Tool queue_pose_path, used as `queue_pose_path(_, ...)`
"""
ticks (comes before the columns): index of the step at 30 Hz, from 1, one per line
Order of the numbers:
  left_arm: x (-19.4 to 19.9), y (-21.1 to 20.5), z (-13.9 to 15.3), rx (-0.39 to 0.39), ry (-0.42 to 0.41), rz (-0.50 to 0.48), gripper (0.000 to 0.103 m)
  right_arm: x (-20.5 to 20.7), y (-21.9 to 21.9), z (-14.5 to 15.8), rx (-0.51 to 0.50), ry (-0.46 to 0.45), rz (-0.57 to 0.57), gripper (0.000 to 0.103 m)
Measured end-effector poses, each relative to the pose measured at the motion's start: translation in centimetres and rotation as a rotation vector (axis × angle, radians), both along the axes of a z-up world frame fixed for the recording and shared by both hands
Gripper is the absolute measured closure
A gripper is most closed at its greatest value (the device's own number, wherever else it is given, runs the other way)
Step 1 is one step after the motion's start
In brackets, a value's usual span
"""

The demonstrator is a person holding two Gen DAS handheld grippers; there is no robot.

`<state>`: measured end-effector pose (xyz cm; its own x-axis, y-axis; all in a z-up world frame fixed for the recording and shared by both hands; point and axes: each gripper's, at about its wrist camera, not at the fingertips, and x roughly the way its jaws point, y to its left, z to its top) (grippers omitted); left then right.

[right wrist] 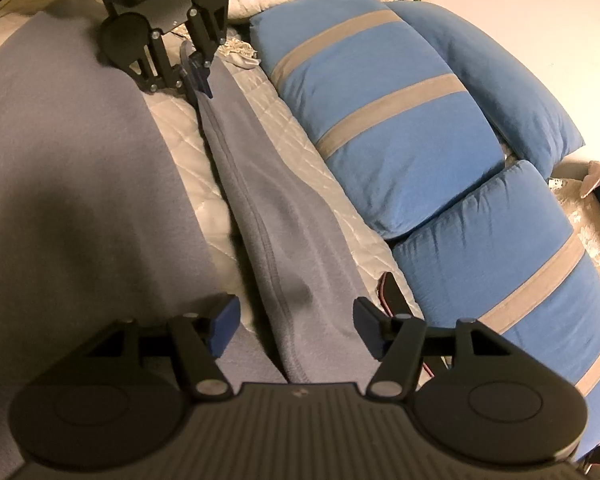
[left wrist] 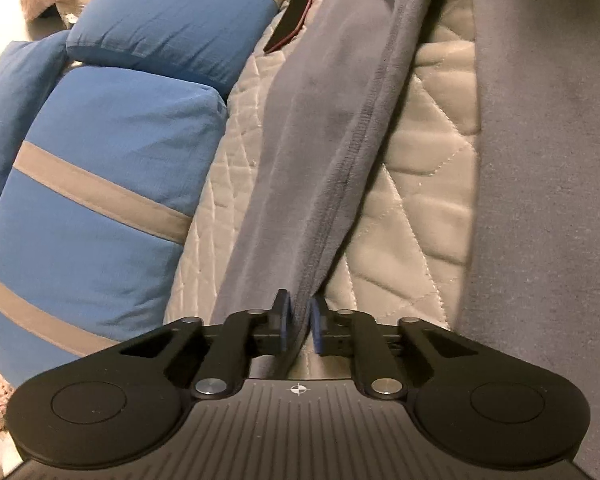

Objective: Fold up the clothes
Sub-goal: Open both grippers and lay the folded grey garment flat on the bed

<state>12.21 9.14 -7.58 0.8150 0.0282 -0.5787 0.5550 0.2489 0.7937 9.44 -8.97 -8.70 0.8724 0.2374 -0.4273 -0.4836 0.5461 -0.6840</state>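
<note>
Black left gripper and right gripper, blue-padded jaws, silver screws.

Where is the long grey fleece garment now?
The long grey fleece garment lies on the quilted cream bedcover, left of the blue striped pillows, its far end pinched by the left gripper.

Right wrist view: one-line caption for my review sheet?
Open right gripper straddles a grey garment on the quilt; left gripper pinches its far end.
</note>
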Motion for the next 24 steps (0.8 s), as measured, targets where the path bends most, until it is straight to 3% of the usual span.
queue_pose_path(10,-0.6,1.0,0.0,-0.006,-0.022,0.004,0.096,-0.3,0.4,0.2,0.100,-0.009,0.021,0.028)
queue_pose_path(21,-1.0,1.5,-0.5,-0.047,-0.051,0.009,0.094,-0.2,1.1,0.0,0.087,-0.037,0.033,0.028)
queue_pose_path(24,-1.0,2.1,-0.4,-0.069,-0.071,0.027,0.088,-0.1,1.1,0.1,0.084,-0.040,0.034,0.028)
